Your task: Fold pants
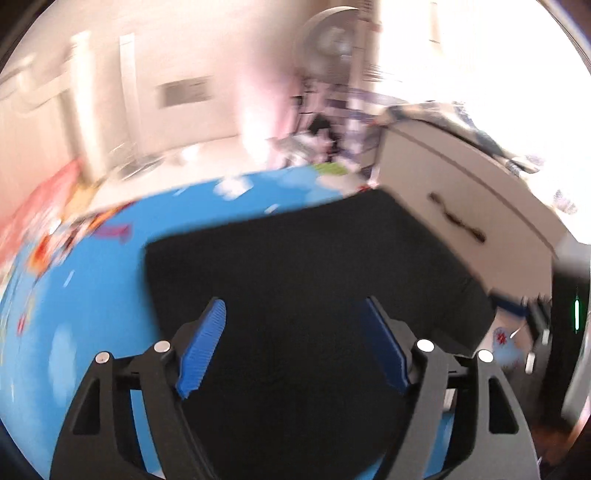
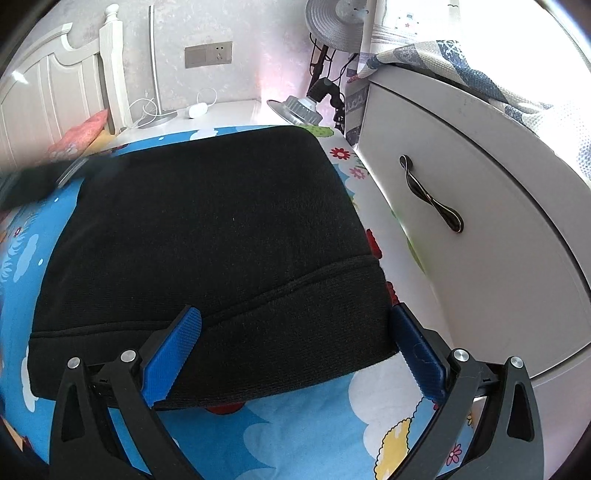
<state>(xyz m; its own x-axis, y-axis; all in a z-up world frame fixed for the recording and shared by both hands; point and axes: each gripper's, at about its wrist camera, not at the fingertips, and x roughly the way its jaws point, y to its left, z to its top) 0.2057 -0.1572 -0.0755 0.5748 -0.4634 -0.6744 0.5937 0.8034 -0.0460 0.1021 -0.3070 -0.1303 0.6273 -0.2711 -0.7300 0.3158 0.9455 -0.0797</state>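
Note:
Black pants (image 2: 221, 206) lie folded into a thick rectangle on a blue cartoon-print bed sheet (image 2: 295, 435), with the ribbed waistband along the near edge. My right gripper (image 2: 295, 309) hovers open over that waistband, and its blue pads (image 2: 177, 354) hold nothing. In the blurred left wrist view the pants (image 1: 295, 251) fill the middle. My left gripper (image 1: 294, 302) is open above them with nothing between its pads (image 1: 203, 350). A dark blurred shape (image 2: 33, 181) reaches in at the left edge of the right wrist view, by the pants' far left corner.
A white cabinet (image 2: 461, 240) with a dark drawer handle (image 2: 432, 195) stands close along the right side of the bed. Beyond the pants are a white nightstand (image 2: 221, 110), a lamp head (image 2: 299, 107), a fan (image 2: 332, 22) and a white headboard (image 2: 48, 88).

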